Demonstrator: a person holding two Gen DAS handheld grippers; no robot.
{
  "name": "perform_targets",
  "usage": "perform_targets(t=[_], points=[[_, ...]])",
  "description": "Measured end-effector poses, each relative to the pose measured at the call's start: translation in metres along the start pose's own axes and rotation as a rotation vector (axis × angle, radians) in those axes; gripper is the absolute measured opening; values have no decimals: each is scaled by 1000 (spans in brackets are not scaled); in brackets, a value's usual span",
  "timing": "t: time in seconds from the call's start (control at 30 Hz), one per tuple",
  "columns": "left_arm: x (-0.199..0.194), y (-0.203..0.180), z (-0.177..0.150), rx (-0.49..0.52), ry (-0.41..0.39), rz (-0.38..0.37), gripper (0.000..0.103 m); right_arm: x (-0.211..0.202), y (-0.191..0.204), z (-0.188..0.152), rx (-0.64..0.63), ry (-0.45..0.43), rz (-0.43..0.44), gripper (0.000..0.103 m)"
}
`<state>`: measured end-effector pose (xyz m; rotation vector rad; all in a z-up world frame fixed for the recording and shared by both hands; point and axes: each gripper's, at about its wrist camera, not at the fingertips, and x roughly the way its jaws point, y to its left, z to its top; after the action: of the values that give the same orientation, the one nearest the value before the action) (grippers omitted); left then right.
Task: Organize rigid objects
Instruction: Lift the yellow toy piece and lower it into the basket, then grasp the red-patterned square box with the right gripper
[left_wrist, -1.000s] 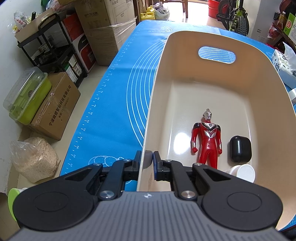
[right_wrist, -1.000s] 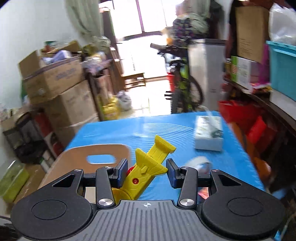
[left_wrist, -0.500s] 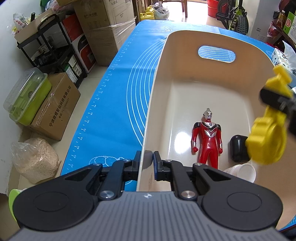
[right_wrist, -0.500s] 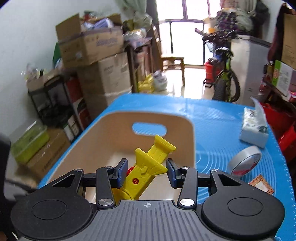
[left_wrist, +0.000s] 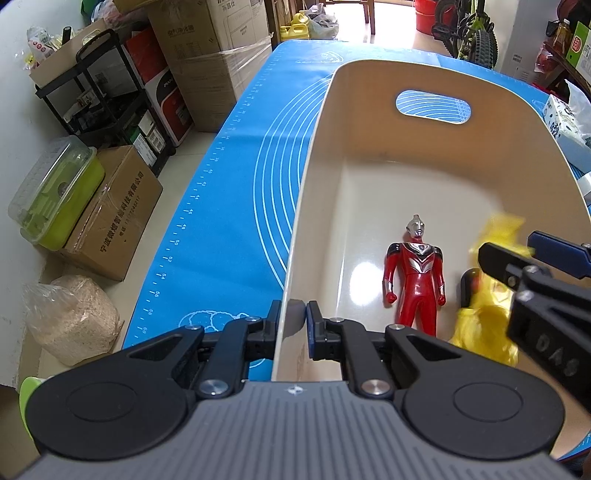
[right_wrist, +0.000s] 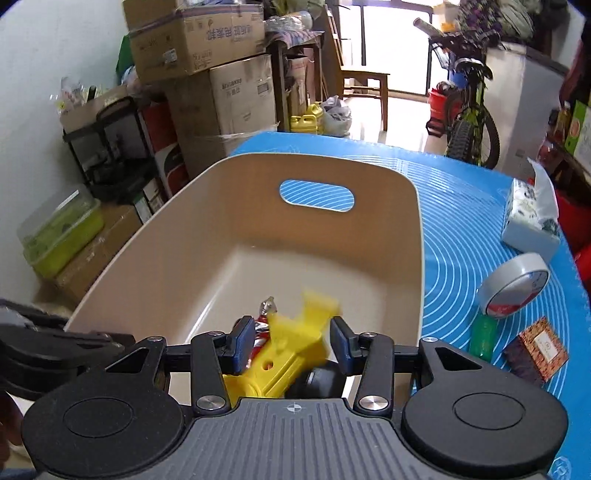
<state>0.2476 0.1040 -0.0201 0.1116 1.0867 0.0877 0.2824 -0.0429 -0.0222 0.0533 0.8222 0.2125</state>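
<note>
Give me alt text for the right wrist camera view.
The right gripper, jaws just opened, lets a blurred yellow plastic toy drop into a beige plastic bin on a blue mat; a red figure's head shows beneath.

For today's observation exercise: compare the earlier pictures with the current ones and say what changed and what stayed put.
The right gripper carried the yellow toy over the beige bin and down into it; its jaws have just been opening, and the blurred toy is slipping free. The left gripper stays clamped on the bin's rim; the red figure lies unmoved.
</note>
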Motion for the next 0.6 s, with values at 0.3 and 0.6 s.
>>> perform_targets(t=[0.3, 0.6], points=[[-1, -1, 0, 2, -1, 9, 16, -32, -34, 22, 86, -84, 23, 69], [-1, -1, 0, 1, 0, 7, 16, -35, -103, 36, 199, -119, -108, 73]])
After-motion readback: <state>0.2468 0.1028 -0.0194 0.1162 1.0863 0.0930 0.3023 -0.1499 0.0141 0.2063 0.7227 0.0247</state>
